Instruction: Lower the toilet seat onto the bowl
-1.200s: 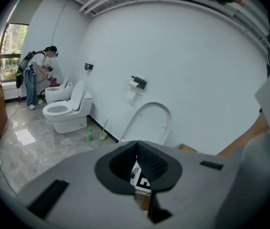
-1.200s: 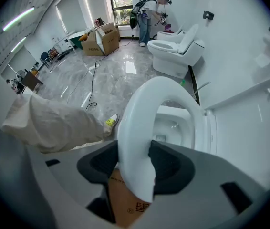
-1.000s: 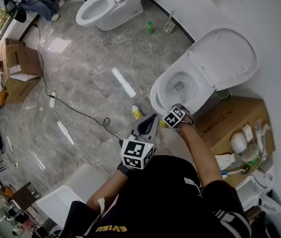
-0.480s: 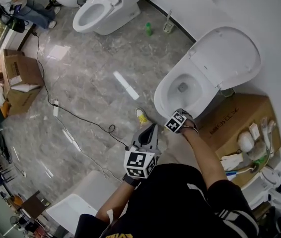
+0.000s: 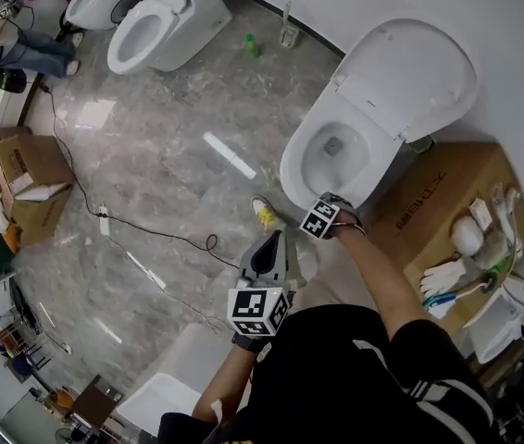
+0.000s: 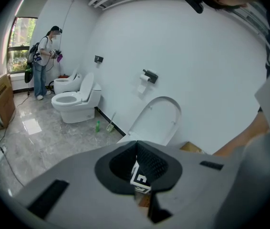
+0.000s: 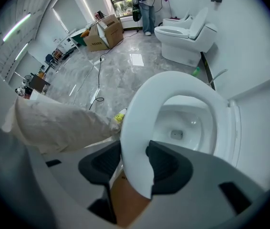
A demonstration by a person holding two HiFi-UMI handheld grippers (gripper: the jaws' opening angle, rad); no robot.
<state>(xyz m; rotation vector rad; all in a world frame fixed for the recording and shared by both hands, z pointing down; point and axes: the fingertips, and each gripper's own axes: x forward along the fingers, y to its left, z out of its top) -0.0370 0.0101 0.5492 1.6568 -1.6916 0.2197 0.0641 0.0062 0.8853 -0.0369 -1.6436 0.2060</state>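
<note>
Closest in, the left claw (image 5: 270,242) hangs over the person's dark clothing and points forward and down toward the floor (image 5: 151,137). In the left gripper view (image 6: 136,144) its two jaws meet at the tips with nothing between them.

Just ahead, the right claw (image 5: 325,213) points straight down at the front edge of the toilet. In the right gripper view (image 7: 135,162) its pads are clamped on the front rim of the white toilet seat (image 7: 140,123), one pad outside the ring and one inside.

The toilet seat (image 5: 291,166) lies low over the bowl (image 5: 336,151), and the bowl's drain shows through the ring. Whether the seat touches the rim I cannot tell. A yellow shoe (image 5: 264,213) stands on the floor just beside the bowl's front.

Behind the bowl, the lid (image 5: 415,72) stands raised against the white wall (image 5: 521,26). To the right of the toilet sits a cardboard box (image 5: 438,188), with small white things near its far end.

Farther off, a black cable (image 5: 151,225) trails across the grey marble floor. A green bottle (image 5: 252,46) and a brush (image 5: 287,28) stand by the wall. Past them is a second toilet (image 5: 155,21), and a person (image 6: 44,66) stands near it by the window.
</note>
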